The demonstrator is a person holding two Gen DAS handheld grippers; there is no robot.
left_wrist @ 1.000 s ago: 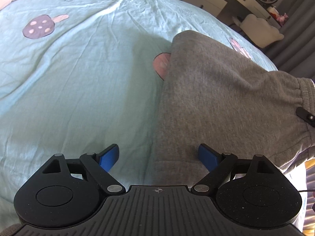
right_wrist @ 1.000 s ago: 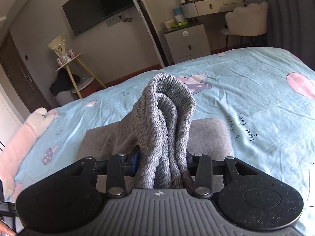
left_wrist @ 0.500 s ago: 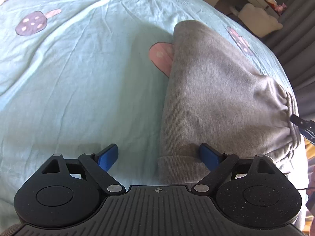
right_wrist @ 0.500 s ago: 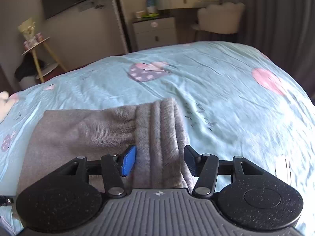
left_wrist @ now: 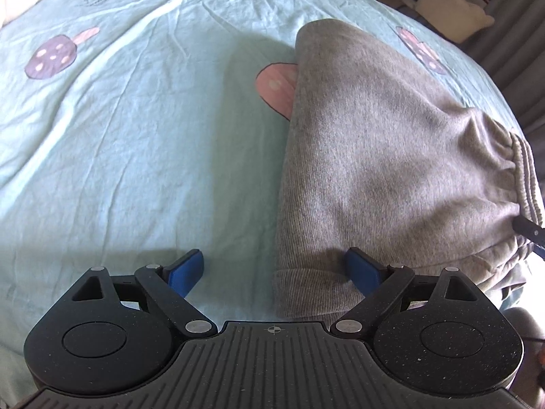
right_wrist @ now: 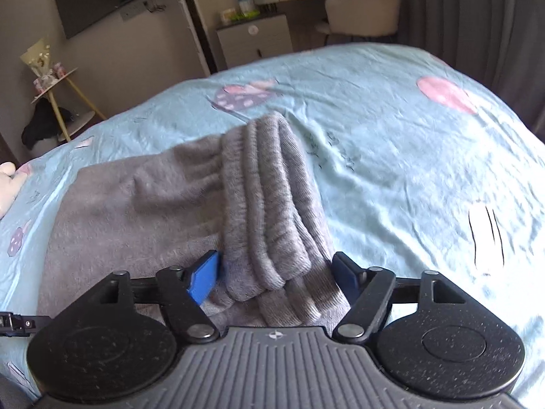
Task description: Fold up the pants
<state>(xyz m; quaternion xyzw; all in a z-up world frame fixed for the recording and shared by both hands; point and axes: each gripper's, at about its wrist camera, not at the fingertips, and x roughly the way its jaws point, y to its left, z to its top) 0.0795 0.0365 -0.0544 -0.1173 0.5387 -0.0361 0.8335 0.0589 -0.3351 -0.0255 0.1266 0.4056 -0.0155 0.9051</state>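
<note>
Grey pants (left_wrist: 374, 156) lie folded on the bed sheet (left_wrist: 136, 136). Your right gripper (right_wrist: 276, 276) is opening, their ribbed waistband (right_wrist: 269, 204) loose between its jaws; your left gripper (left_wrist: 276, 272) stands wide astride their near corner.

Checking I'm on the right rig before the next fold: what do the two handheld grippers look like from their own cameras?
Both look alike. The left gripper and right gripper each have a ribbed dark grey body with a small crosshair mark at its front edge, two round speckled black discs, black linkage arms with silver pivot pins, and blue finger pads. No cables or sleeves show clearly.
</note>
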